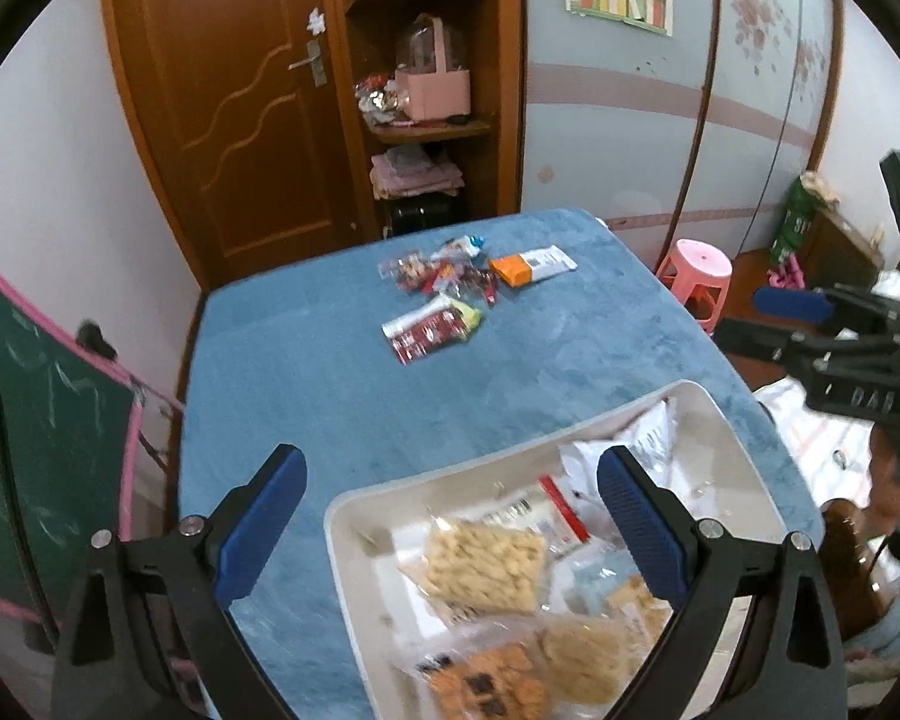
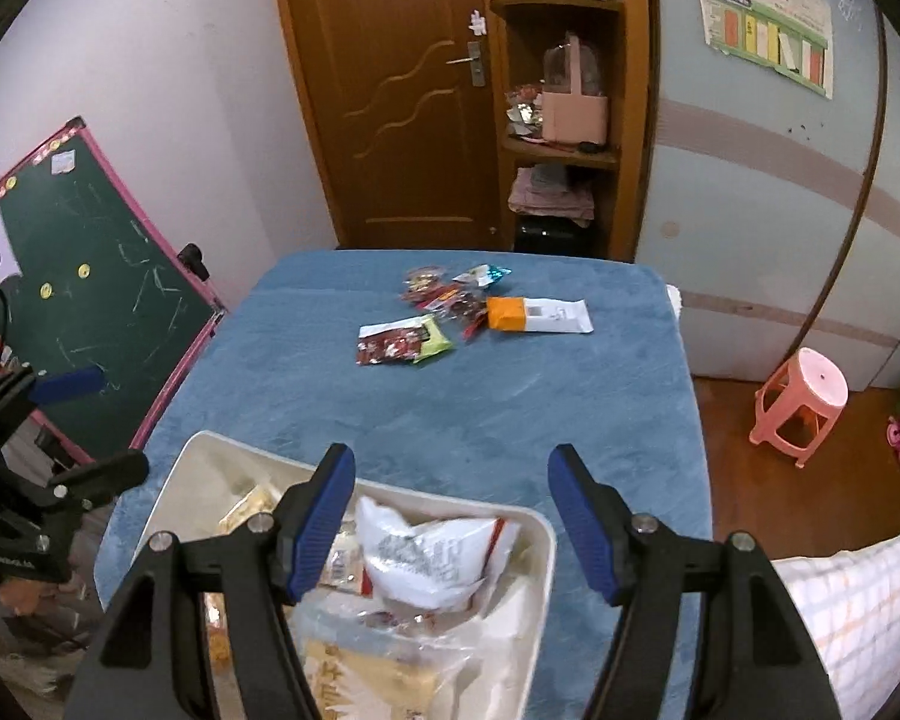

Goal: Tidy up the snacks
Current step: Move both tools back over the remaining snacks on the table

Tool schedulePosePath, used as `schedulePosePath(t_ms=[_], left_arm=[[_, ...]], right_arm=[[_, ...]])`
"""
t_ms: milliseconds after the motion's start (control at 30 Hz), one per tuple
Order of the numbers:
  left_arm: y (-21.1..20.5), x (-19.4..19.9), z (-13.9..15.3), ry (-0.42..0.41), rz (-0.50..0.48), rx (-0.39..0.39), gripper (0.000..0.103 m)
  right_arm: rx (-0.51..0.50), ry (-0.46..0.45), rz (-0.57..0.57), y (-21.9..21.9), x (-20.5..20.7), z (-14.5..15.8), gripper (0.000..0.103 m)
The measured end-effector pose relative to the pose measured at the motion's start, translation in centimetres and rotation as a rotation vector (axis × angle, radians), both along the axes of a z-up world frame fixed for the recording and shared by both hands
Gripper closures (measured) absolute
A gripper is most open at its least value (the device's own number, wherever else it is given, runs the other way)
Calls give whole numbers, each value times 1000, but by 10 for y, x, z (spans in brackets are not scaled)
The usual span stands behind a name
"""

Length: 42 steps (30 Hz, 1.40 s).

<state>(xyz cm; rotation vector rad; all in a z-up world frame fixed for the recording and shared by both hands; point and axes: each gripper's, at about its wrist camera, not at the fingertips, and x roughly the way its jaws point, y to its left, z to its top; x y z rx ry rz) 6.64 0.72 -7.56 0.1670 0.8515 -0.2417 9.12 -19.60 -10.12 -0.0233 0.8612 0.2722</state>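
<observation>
A white tray [image 1: 354, 516] sits at the near edge of the blue-covered table [image 1: 330, 372] and holds several snack packets, among them a pale biscuit pack [image 1: 486, 564] and a white crumpled bag [image 2: 420, 558]. Loose snacks lie at the table's far side: a dark red packet [image 1: 429, 333], an orange-and-white packet [image 1: 531, 267] and small wrapped sweets [image 1: 438, 267]. My left gripper [image 1: 450, 516] is open and empty above the tray's left rim. My right gripper [image 2: 453, 516] is open and empty above the tray's [image 2: 540, 546] far right corner. The loose snacks also show in the right wrist view [image 2: 402, 342].
A green chalkboard [image 2: 96, 300] leans left of the table. A pink stool [image 2: 801, 402] stands on the floor to the right. A wooden door [image 2: 390, 90] and shelf unit [image 2: 564, 120] are behind the table. A checked cloth [image 2: 858, 612] lies at near right.
</observation>
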Motion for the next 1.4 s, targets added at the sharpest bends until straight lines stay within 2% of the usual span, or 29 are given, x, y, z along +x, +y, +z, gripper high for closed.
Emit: schedulePosePath(t_ms=[100,167,267,367,667,800,900,1000,1100,1233,1400], left_arm=[[-3,12,11,-35,-19,51,6],[-5,22,20,-67,-33,85,6],[-7,43,33,-74,-57,92,6],[-9,65,42,-63,-71,100,6],[-27,132,68,-136,-132,211,6],[-35,159,73,-141,-169,230,6],[-41,184,68,-105,-195,233,6],[-43,211,53,-90,-183,244,6],[-43,238,24,-35,-157,251,6],[-42,265,-26,51,-147,277,6],[-43,282,-93,185,-217,320,6]], right_arm=[[36,-11,14,-11,10,11,35],[-15,-43,5,-15,19,22,35],[-57,-91,10,-17,27,37,34],[-72,-108,12,-21,42,50,26],[-227,-185,53,-25,101,90,26],[-262,-207,62,-29,131,101,26],[-289,-204,70,-31,159,101,26],[-305,-175,85,-34,185,90,26],[-309,-126,93,-35,209,67,26],[-328,-43,140,-30,236,21,26],[-353,57,270,-13,253,-41,26]])
